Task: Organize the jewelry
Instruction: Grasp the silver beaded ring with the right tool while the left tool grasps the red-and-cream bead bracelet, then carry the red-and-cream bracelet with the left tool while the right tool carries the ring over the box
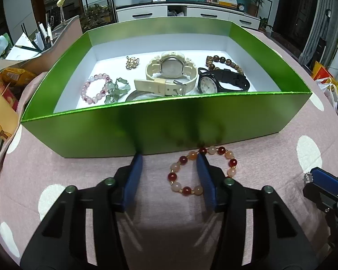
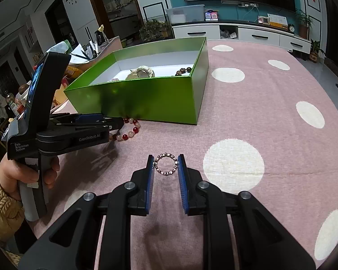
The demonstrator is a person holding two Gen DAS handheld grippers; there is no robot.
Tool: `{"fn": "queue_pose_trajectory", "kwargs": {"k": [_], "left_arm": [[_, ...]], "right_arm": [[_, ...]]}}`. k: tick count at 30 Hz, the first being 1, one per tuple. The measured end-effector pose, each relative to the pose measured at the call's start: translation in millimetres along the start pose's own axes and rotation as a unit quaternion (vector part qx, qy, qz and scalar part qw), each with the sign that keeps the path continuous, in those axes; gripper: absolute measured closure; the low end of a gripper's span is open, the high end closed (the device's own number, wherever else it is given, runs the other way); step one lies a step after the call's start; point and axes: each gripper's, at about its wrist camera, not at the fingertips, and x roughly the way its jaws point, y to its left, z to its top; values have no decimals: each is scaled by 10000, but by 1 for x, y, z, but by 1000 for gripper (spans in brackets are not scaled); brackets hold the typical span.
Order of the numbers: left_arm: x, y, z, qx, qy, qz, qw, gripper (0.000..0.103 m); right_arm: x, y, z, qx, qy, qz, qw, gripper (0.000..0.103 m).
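Note:
A green box (image 1: 164,126) with a white floor holds a cream watch (image 1: 169,76), a black watch (image 1: 216,82), a pink bead bracelet (image 1: 94,87), a green bead piece (image 1: 116,91), a brown bead bracelet (image 1: 223,63) and a gold charm (image 1: 131,62). A red and peach bead bracelet (image 1: 202,171) lies on the cloth before the box. My left gripper (image 1: 169,159) is open, its right finger over the bracelet's left part. My right gripper (image 2: 165,160) has its pads touching a small silver ring bracelet (image 2: 166,164) from both sides. The box (image 2: 146,99) and the left gripper (image 2: 87,123) show in the right wrist view.
A pink tablecloth with white dots (image 2: 259,117) covers the table. Clutter of papers, pens and snack packs (image 1: 18,67) stands left of the box. The right gripper's tip (image 1: 322,180) shows at the right edge of the left wrist view.

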Motion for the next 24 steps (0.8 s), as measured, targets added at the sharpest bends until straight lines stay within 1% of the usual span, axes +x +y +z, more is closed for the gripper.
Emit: {"fn": "queue_pose_trajectory", "kwargs": {"k": [1, 3, 6, 9, 11, 14, 16, 20, 24], "left_arm": [[0, -1, 0, 24, -3, -13, 10000, 59], [-1, -2, -1, 69, -15, -57, 10000, 73], [-2, -4, -1, 133, -19, -159, 9998, 84], [-2, -5, -1, 127, -24, -217, 9997, 89], [-3, -2, -2, 56, -33, -362, 9993, 95], [-4, 4, -4, -100, -20, -607, 9981, 96], [-4, 8, -6, -160, -16, -689, 9975, 96], [-8, 10, -9, -237, -10, -748, 9969, 96], [-20, 13, -12, -295, -119, -801, 9963, 96]], "right_arm": [[0, 0, 0, 4, 2, -1, 10000, 83], [1, 2, 0, 5, 9, 0, 10000, 83], [1, 2, -1, -12, 8, -5, 10000, 83], [1, 3, -1, -18, 2, -20, 10000, 83], [1, 2, 0, 1, 1, -41, 10000, 83], [1, 1, -1, 33, -5, -49, 10000, 83], [1, 1, -1, 42, -8, -44, 10000, 83], [2, 2, -2, 60, -11, -27, 10000, 83], [0, 2, -2, 77, -27, 1, 10000, 83]]}}
